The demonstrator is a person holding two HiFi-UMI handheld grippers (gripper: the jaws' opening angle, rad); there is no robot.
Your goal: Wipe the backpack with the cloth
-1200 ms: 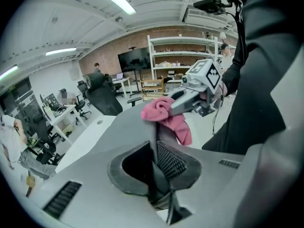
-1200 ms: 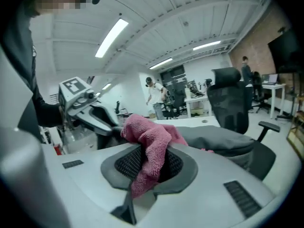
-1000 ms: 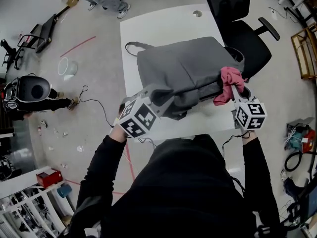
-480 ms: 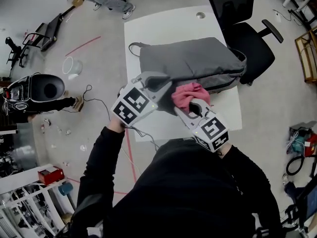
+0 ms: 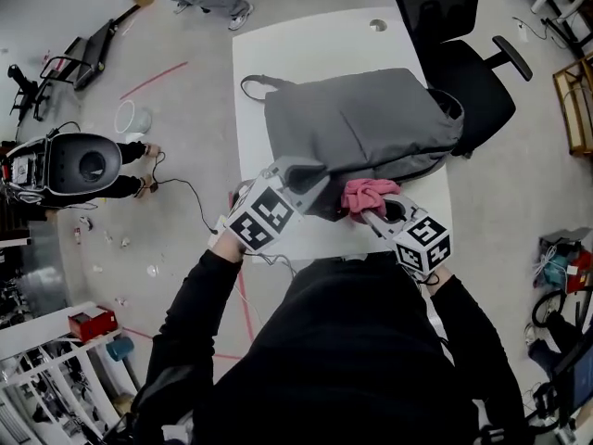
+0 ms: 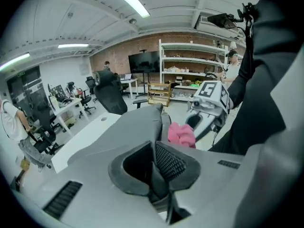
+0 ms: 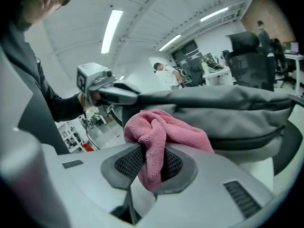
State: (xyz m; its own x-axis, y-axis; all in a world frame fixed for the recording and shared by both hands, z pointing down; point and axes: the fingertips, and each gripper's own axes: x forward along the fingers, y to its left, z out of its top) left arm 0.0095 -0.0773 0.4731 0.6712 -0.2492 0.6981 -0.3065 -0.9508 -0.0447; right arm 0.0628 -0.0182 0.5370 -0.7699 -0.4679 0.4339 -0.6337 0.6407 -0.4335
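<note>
Now, with left gripper [image 5: 313, 182] jaws closed on the backpack [image 5: 361, 119] near the worktop's [image 5: 278, 54] near edge, right gripper [image 5: 369, 209] jaws gripping the cloth [image 5: 366, 191] should press flat and sweep along that near side.

The grey plastic left tool [image 5: 313, 180] is held out on a bent, black-sleeved left arm [image 5: 190, 309], its jaws pinched together on a fold of the grey fabric backpack [image 5: 361, 119]. The matching right tool [image 5: 369, 209] is angled inward beside it and clamped on the crumpled pink cloth [image 5: 369, 193]. The right arm [image 5: 473, 327] is bent close to the body.
</note>
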